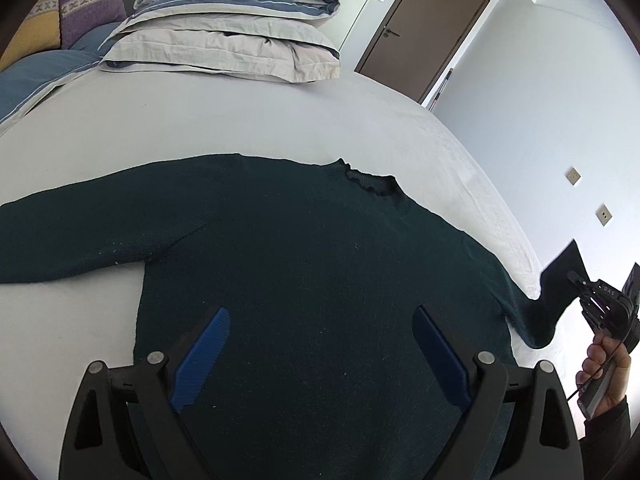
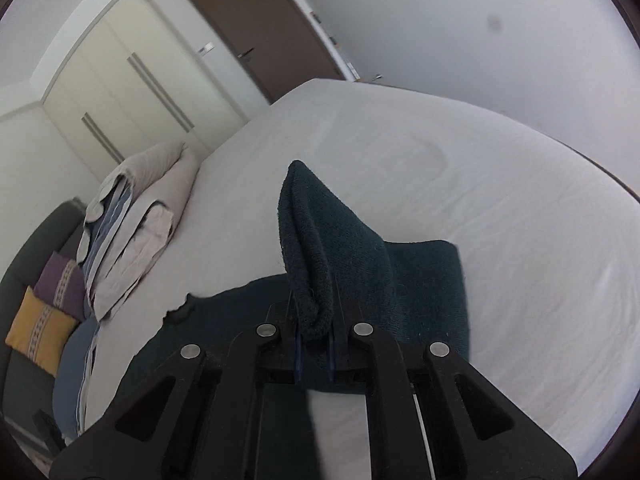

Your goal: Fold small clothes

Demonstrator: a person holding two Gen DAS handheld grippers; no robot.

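White bedsheet [image 2: 500, 208] underlies everything. Right gripper [image 2: 316, 344] is clamped on the cuff of the dark green knitted sweater [image 1: 304, 264], lifting that sleeve; left gripper [image 1: 320, 356] hangs spread over the body. Soft, floppy knit: best pinched at cuffs and hem.

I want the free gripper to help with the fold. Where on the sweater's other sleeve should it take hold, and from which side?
Grip the left sleeve of the dark green sweater near its cuff end, probably coming from above with the open left gripper. That sleeve lies flat and straight on the white bed sheet, so one finger would likely have to slip under its edge. The right gripper is shut on the right sleeve.
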